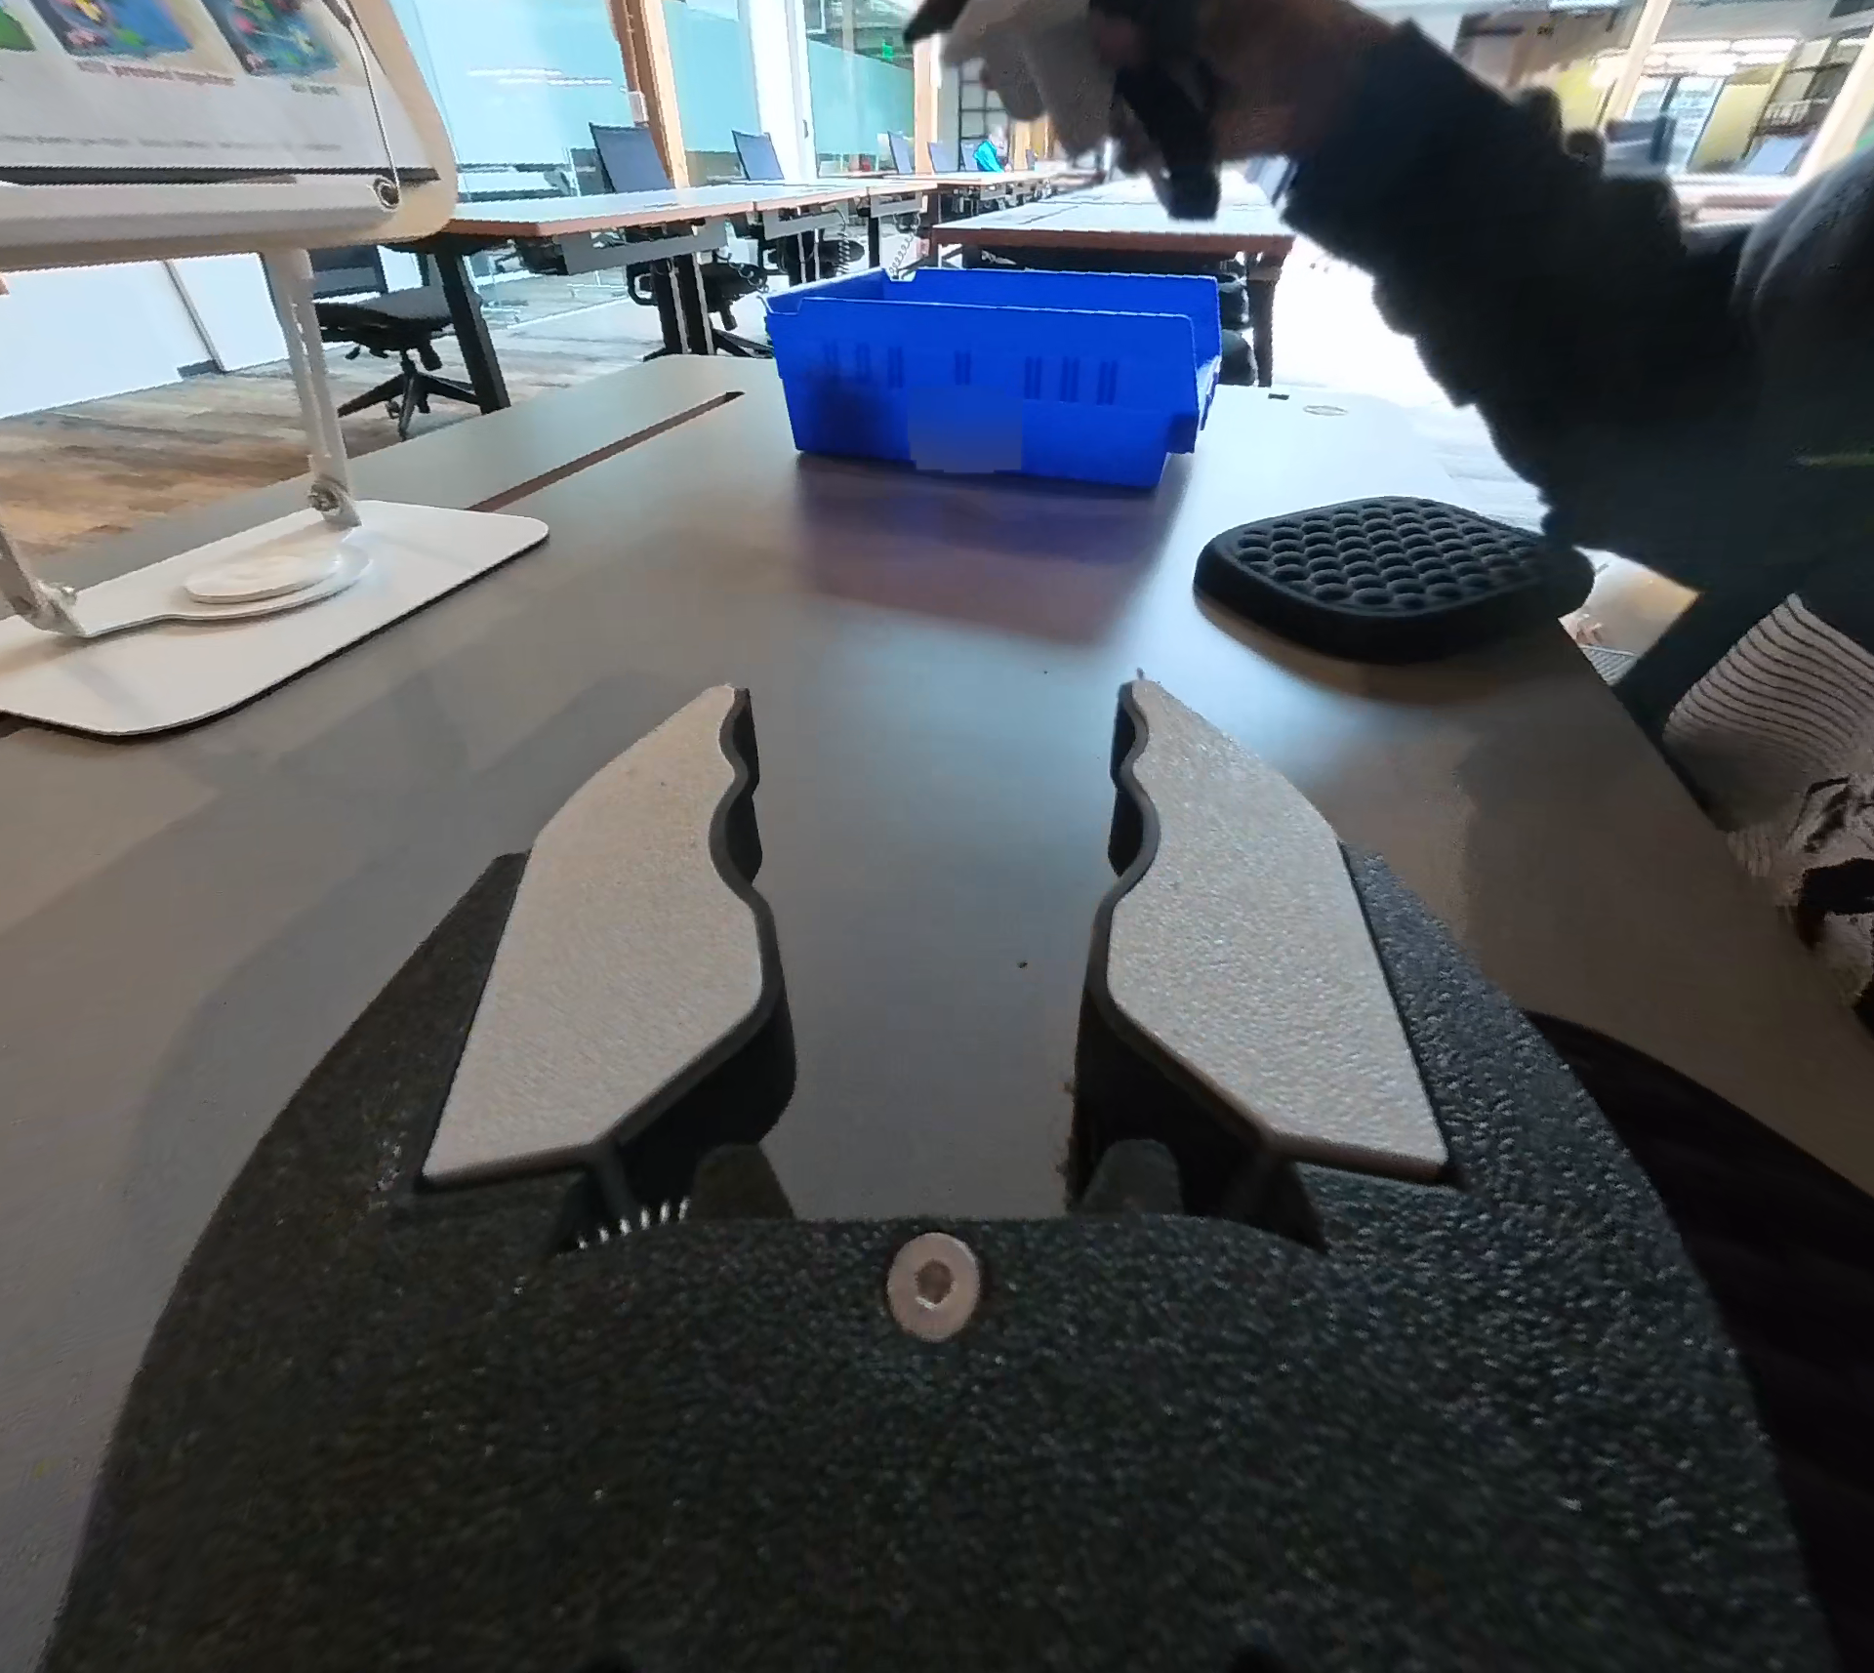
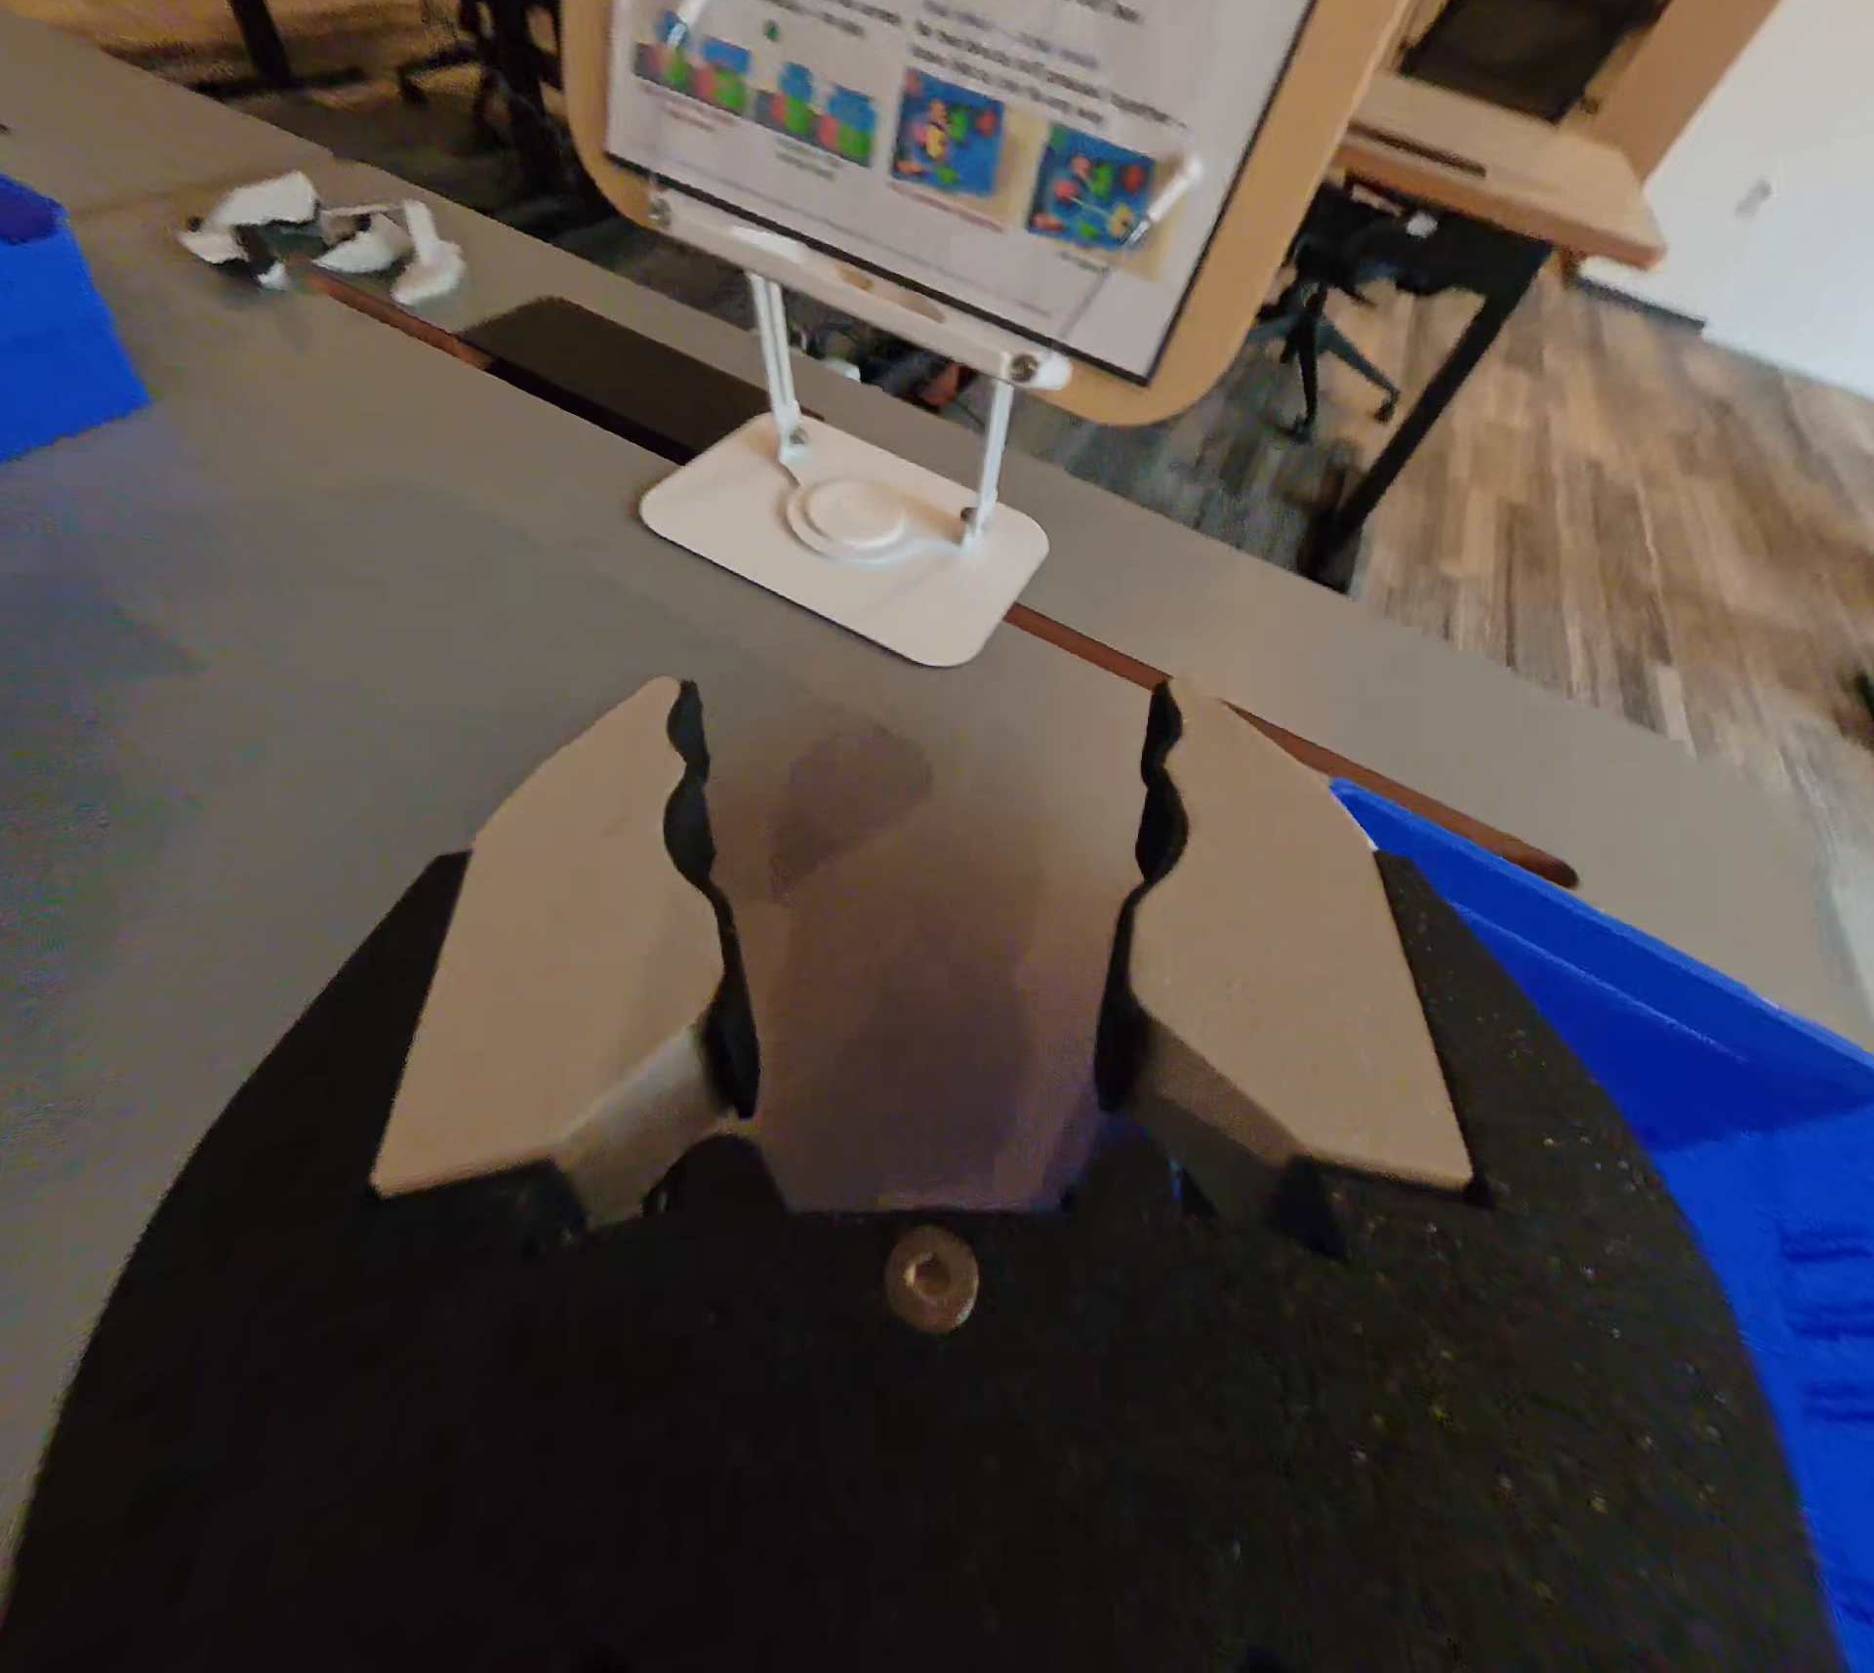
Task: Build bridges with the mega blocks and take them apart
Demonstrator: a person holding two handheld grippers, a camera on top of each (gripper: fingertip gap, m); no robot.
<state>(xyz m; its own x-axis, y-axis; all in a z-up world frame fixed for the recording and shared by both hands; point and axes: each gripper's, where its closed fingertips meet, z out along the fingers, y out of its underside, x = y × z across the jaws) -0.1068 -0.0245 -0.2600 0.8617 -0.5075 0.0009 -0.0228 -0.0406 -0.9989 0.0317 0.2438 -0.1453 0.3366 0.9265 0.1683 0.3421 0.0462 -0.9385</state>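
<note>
Left wrist view: my left gripper (image 1: pixel 933 798) is wide open, holding nothing. Far ahead sits the bin (image 1: pixel 989 372). No blocks show. My right gripper (image 2: pixel 923 798) is open and empty too, nearer a bin (image 2: pixel 1673 1067).

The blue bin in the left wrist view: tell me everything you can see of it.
The blue bin is a rectangular open-topped tray of moulded plastic, glossy enough to cast a blue reflection on the grey table it stands on. Its near wall has rows of short vertical slots and a stepped rim; a pale blurred patch covers the lower middle. It sits upright toward the far edge, beyond the black honeycomb pad, touching nothing else. Its contents are hidden from this low angle.
</note>
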